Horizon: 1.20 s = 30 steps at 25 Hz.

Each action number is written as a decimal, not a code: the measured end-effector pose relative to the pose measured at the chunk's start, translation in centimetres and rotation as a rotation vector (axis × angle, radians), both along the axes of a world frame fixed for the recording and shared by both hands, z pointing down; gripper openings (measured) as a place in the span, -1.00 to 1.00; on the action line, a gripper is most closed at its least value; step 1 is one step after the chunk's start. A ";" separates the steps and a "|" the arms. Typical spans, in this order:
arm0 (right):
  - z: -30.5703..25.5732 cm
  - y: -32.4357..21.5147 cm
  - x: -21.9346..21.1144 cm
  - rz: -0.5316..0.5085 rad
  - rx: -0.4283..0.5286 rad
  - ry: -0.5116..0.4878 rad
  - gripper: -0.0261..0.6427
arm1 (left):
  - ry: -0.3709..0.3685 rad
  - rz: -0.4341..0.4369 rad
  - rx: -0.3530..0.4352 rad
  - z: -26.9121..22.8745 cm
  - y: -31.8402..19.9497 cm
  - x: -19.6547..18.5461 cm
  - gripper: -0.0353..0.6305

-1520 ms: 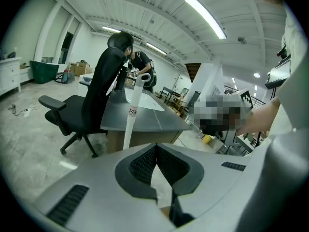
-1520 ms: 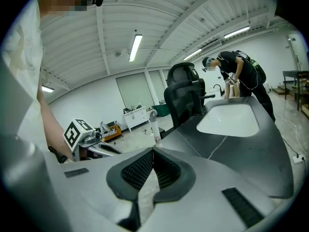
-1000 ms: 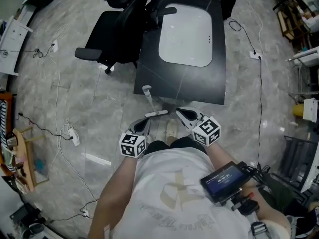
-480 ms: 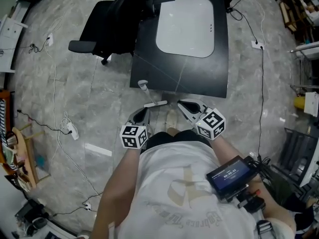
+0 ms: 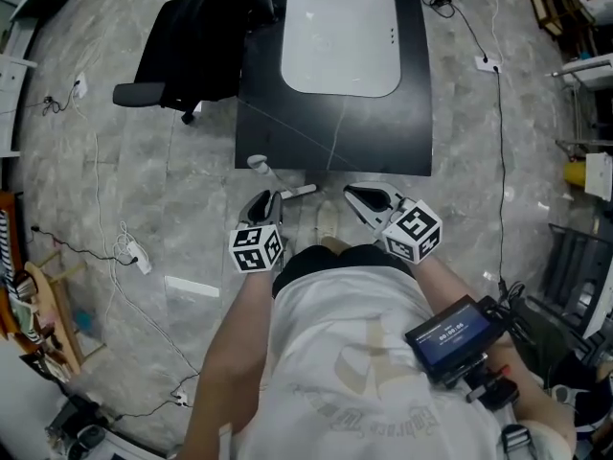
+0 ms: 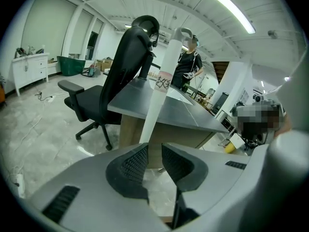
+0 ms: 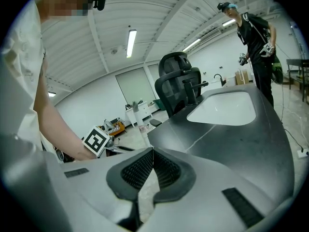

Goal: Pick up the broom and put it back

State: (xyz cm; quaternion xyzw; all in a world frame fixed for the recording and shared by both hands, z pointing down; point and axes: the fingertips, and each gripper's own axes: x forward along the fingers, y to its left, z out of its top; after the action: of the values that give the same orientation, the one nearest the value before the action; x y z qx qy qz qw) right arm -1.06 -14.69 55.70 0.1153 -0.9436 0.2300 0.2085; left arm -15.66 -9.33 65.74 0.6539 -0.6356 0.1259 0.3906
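Note:
The broom's white handle (image 6: 161, 76) stands upright, leaning by the front edge of the dark desk (image 5: 383, 132). In the head view the broom handle (image 5: 263, 172) rises from the floor with a short white crosspiece (image 5: 299, 192) at its foot. My left gripper (image 5: 266, 202) is right at the handle. Its jaws (image 6: 154, 151) are opening, the handle stands in line with the gap, and the pads do not press it. My right gripper (image 5: 359, 196) hangs to the right of the broom, its jaws (image 7: 153, 153) shut on nothing.
A black office chair (image 5: 187, 46) stands at the desk's left corner. A white panel (image 5: 340, 32) lies on the desk top. Cables and a power strip (image 5: 134, 255) trail over the grey floor at left. Another person (image 6: 188, 62) stands beyond the desk.
My left gripper has sunk and moved in by the broom handle, and its jaws have parted. The right gripper has shifted slightly. The head view has tilted, so the desk sits higher in it.

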 end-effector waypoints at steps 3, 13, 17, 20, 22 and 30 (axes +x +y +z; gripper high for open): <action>0.2 -0.2 0.6 0.008 0.000 0.008 -0.87 | -0.002 -0.023 -0.019 1.1 -0.6 -0.3 -0.57; 0.4 -0.9 2.3 0.071 0.001 0.024 -0.87 | -0.088 -0.039 -0.071 4.3 -2.5 -1.5 -0.41; 0.7 -0.9 3.4 0.093 -0.002 0.035 -0.87 | -0.097 -0.036 -0.074 4.8 -3.3 -1.6 -0.41; 0.9 -1.0 4.1 0.109 -0.004 0.042 -0.87 | -0.105 -0.034 -0.075 5.1 -3.7 -1.5 -0.41; 1.0 -0.9 4.4 0.116 -0.005 0.044 -0.87 | -0.109 -0.031 -0.079 5.5 -3.8 -1.5 -0.41; 1.3 -0.9 5.2 0.126 -0.002 0.056 -0.87 | -0.130 -0.016 -0.094 6.8 -4.5 -1.8 -0.42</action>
State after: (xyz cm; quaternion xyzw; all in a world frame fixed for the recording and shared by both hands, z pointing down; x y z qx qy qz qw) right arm 4.16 -15.61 56.99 0.1808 -0.9279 0.2405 0.2202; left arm -17.48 -13.78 72.59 0.6203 -0.6581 0.1945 0.3798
